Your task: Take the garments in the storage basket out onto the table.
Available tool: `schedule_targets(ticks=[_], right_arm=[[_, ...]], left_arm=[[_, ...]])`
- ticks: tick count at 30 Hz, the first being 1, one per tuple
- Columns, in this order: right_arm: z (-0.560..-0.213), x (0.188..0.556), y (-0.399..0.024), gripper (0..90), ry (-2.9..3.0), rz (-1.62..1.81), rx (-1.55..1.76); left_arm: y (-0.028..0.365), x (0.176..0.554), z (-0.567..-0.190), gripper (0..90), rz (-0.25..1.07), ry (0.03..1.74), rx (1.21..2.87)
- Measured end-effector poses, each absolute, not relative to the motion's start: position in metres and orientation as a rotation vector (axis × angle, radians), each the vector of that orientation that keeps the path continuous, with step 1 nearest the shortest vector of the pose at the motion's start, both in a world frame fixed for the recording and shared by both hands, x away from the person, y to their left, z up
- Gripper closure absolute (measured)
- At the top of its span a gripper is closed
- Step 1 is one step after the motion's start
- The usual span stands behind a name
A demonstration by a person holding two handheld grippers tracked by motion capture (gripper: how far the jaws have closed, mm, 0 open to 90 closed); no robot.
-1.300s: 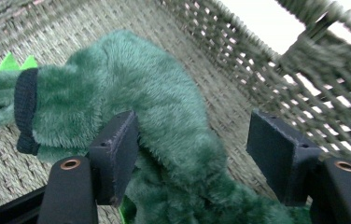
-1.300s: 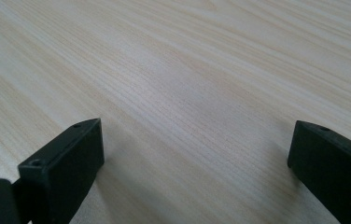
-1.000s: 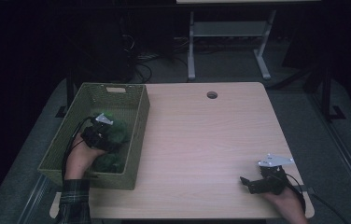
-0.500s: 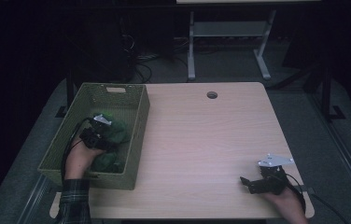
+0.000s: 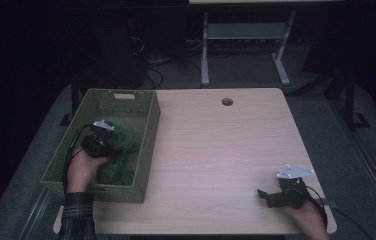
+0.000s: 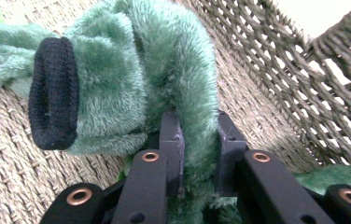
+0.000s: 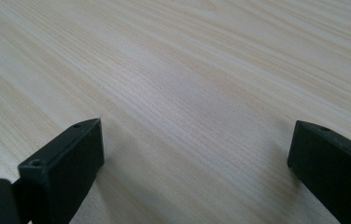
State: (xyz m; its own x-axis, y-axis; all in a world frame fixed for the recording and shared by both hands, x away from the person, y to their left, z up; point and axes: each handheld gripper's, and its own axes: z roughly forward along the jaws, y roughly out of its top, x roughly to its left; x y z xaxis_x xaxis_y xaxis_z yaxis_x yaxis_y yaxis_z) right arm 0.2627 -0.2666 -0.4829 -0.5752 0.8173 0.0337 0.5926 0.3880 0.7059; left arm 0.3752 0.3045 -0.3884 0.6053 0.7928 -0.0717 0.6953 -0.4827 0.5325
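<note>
Green plush sleeve [image 6: 164, 79] inside woven basket [image 5: 141, 117]

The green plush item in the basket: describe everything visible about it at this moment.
The green plush garment is soft, long-piled fabric with a black ribbed cuff at one opening, like a sleeve or leg. It lies crumpled inside the woven basket, resting on the basket's floor near its side wall. The left gripper has just been closing and now pinches a fold of the fleece between its jaws. More green fabric lies beside it.
</note>
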Motion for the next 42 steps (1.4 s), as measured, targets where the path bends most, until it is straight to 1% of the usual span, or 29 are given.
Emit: schedule_targets(ticks=[15,23,29,42], right_arm=[[-0.483,0.263,-0.267,3.3,2.332,0.988,1.231],[-0.483,0.263,-0.267,3.3,2.332,0.988,1.231],[-0.483,0.263,-0.267,3.3,2.331,0.988,1.231],[-0.483,0.263,-0.267,3.4,2.332,0.986,1.229]], left_arm=[[0.315,0.371,-0.354,78.0,0.24,1.103,2.198],[0.32,0.371,-0.337,77.9,0.206,1.046,2.144],[0.322,0.369,-0.325,77.9,0.198,1.037,2.112],[0.322,0.365,-0.28,77.9,0.227,0.967,2.064]])
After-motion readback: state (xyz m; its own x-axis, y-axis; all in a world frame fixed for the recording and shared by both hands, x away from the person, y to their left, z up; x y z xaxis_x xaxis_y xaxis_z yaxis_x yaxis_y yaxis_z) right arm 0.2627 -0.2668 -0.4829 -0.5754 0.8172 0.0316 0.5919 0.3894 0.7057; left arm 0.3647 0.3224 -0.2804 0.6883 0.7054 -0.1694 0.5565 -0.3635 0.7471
